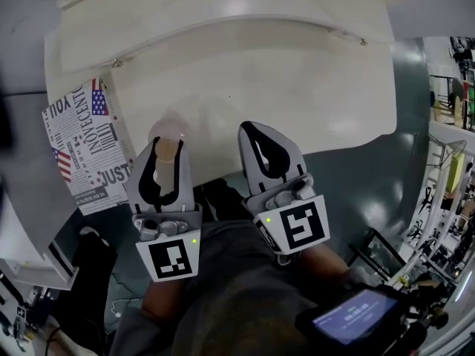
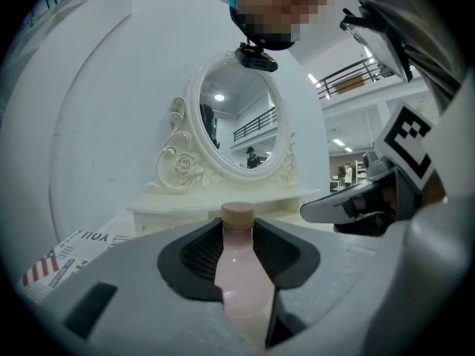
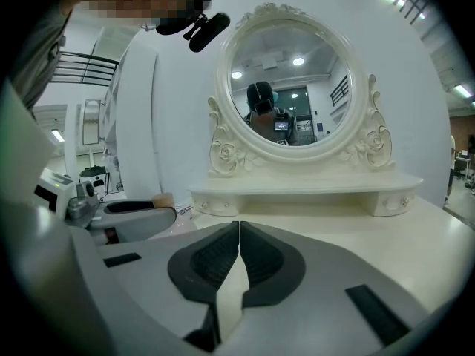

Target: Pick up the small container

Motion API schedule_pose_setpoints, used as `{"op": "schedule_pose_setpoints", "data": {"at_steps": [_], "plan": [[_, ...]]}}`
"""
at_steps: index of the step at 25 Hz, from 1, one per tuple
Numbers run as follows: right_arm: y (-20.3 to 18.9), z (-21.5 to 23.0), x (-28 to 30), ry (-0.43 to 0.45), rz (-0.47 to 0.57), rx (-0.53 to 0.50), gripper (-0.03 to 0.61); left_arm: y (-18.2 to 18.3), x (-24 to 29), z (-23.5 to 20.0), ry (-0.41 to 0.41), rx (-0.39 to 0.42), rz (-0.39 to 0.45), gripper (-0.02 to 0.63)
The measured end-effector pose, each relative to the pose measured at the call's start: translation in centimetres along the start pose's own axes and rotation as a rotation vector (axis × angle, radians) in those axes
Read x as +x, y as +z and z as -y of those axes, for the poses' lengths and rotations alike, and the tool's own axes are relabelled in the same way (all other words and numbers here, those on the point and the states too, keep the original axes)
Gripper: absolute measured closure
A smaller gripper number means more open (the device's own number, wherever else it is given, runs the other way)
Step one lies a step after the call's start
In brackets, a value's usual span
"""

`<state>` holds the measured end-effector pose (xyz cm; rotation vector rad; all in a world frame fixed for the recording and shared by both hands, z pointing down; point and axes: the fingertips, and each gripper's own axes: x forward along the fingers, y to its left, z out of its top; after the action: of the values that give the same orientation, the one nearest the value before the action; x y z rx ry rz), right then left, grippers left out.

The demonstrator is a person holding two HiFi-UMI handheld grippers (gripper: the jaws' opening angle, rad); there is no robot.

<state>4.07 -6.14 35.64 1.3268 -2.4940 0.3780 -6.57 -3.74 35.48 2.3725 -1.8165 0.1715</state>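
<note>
A small pale pink bottle (image 2: 237,265) with a tan cap (image 2: 238,213) stands between the jaws of my left gripper (image 2: 238,232), and the ribbed black pads press its sides. From the head view the same bottle (image 1: 168,153) shows inside the left gripper (image 1: 165,145), over the front of the cream dressing table (image 1: 297,80). My right gripper (image 1: 261,141) hovers just to the right of it, shut with nothing between its pads (image 3: 237,236). In the right gripper view the tan cap (image 3: 163,199) peeks above the left gripper's jaw.
A box printed with newspaper text and flags (image 1: 85,147) stands at the table's left end. An ornate oval mirror (image 3: 297,87) rises at the back above a low shelf (image 3: 304,191). The person's lap fills the near side, with a phone screen (image 1: 356,317) at lower right.
</note>
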Motion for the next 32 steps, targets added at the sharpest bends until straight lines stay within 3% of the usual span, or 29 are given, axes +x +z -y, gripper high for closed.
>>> {"op": "schedule_pose_setpoints", "data": {"at_steps": [5, 22, 32], "plan": [[2.5, -0.1, -1.3, -0.012, 0.047, -0.02, 0.565, 3.6, -0.8, 0.7, -0.018, -0.006, 0.026, 0.482], [14.5, -1.5, -6.0, -0.086, 0.28, -0.131, 0.565, 18.4, -3.4, -0.2, -0.018, 0.093, 0.217, 0.482], [17.5, -1.0, -7.7, -0.139, 0.338, -0.164, 0.565, 22.6, -3.4, -0.2, -0.019, 0.125, 0.283, 0.482]]}}
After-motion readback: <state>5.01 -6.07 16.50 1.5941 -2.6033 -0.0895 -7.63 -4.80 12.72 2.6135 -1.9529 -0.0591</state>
